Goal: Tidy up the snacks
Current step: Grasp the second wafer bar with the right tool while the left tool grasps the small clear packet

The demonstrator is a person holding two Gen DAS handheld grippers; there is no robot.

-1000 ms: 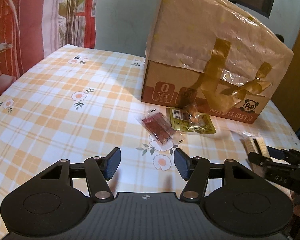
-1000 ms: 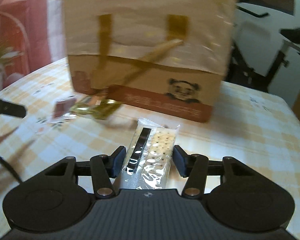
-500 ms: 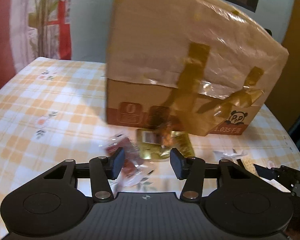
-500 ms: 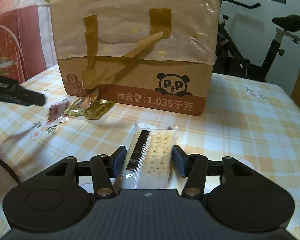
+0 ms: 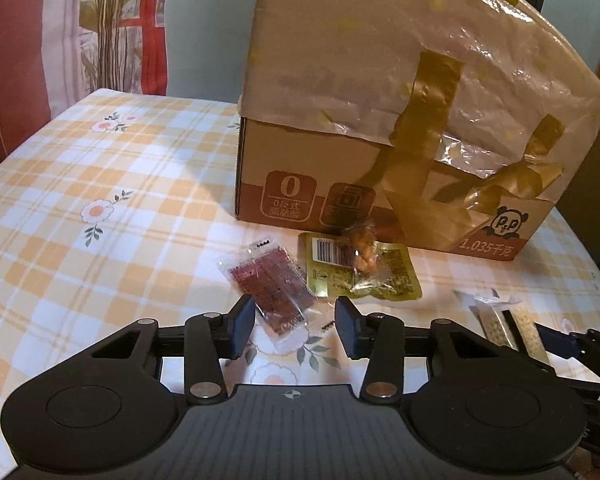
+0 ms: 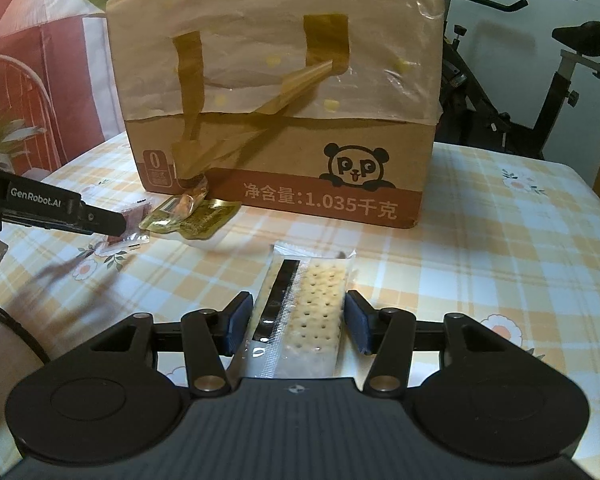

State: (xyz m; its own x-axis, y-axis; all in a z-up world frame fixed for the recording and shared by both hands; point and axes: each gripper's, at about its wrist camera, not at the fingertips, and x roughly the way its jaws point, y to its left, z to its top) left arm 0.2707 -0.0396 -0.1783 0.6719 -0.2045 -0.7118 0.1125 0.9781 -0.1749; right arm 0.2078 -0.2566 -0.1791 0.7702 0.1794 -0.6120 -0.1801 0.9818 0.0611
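The left gripper (image 5: 296, 322) sits low over the orange-and-white checked tablecloth (image 5: 100, 168), its jaws closing around the near end of the small clear sachet of dark red snack (image 5: 270, 290); the sachet lies flat between the blue pads (image 5: 242, 320) and slants away toward the box, touching the left pad or nearly so and clear of the right, so it is not yet gripped. Just beyond it lies the flat gold foil snack packet (image 5: 360, 272) with a twisted clear wrapper of orange pieces (image 5: 362, 246) on top, both just in front of the large brown cardboard box with a panda print and crinkled plastic taped over its top (image 5: 400, 120).

The right gripper (image 6: 296, 322) has the long clear pack of pale crackers (image 6: 316, 300) lying lengthwise between its pads on the table; the pads appear to rest on the wrapper's two long edges, yet whether they truly press it I cannot tell.

The step in hand looks like picking up, one snack per hand, with nothing yet lifted. The next move for the left calls for the jaws to finish closing squarely on the thin, slippery sachet, low enough to catch its edges and not skate over it; then a clean lift that leaves the gold packet undisturbed. Where the snacks should go is not shown; the box seems likely, but its taped top may be in the way.
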